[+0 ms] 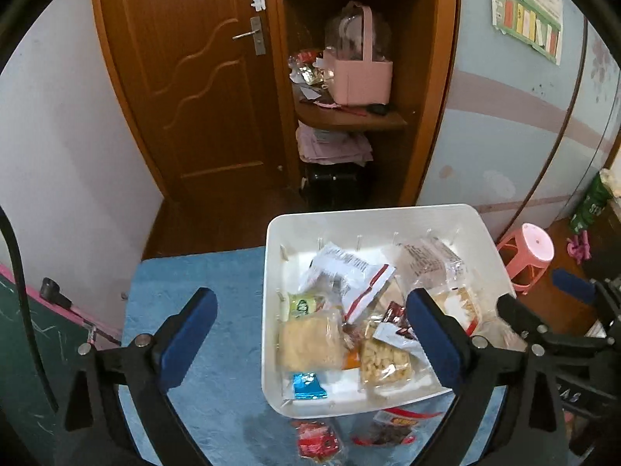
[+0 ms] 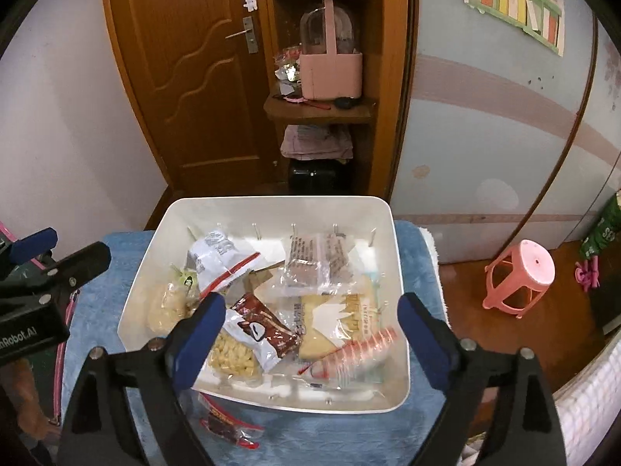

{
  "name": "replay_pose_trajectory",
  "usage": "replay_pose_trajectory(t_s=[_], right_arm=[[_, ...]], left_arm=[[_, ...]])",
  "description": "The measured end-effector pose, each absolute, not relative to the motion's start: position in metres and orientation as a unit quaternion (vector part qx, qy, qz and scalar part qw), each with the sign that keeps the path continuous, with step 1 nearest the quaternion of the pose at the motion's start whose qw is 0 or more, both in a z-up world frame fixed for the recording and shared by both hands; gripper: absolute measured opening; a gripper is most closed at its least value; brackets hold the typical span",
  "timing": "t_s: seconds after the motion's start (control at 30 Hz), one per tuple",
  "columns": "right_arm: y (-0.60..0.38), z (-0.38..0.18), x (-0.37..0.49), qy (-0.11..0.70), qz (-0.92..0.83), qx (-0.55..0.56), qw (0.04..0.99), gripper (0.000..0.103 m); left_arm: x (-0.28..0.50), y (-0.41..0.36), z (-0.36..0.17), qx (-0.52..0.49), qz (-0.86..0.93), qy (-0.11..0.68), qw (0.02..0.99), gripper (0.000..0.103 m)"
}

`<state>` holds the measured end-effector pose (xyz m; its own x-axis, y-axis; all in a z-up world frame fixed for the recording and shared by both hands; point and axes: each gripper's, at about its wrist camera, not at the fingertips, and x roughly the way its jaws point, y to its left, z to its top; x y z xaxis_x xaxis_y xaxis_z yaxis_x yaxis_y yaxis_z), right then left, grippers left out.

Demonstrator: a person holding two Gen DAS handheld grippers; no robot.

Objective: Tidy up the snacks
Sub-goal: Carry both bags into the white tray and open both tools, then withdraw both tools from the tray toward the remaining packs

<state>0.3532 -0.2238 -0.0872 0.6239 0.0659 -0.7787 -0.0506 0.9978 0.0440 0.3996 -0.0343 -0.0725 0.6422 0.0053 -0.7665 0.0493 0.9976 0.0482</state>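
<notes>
Here crinkly snack packets [image 2: 256, 330] fill a smooth white bin [image 2: 401, 272].

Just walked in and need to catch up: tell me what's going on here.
A person is sorting snacks with a hand-held claw in each hand. Both the left claw and right claw hang open and empty over a white bin full of packets on a blue cloth. Two red packets lie outside the bin, on the cloth by its near edge.
</notes>
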Motion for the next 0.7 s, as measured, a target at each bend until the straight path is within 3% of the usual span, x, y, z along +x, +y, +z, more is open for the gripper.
replay_pose_trajectory(t_s=[0.7], right_arm=[[-0.206, -0.023, 0.285, 0.404, 0.052, -0.010, 0.913, 0.091]], left_arm=[[0.313, -0.030, -0.005, 0.053, -0.029, 0.369, 0.927, 0.098]])
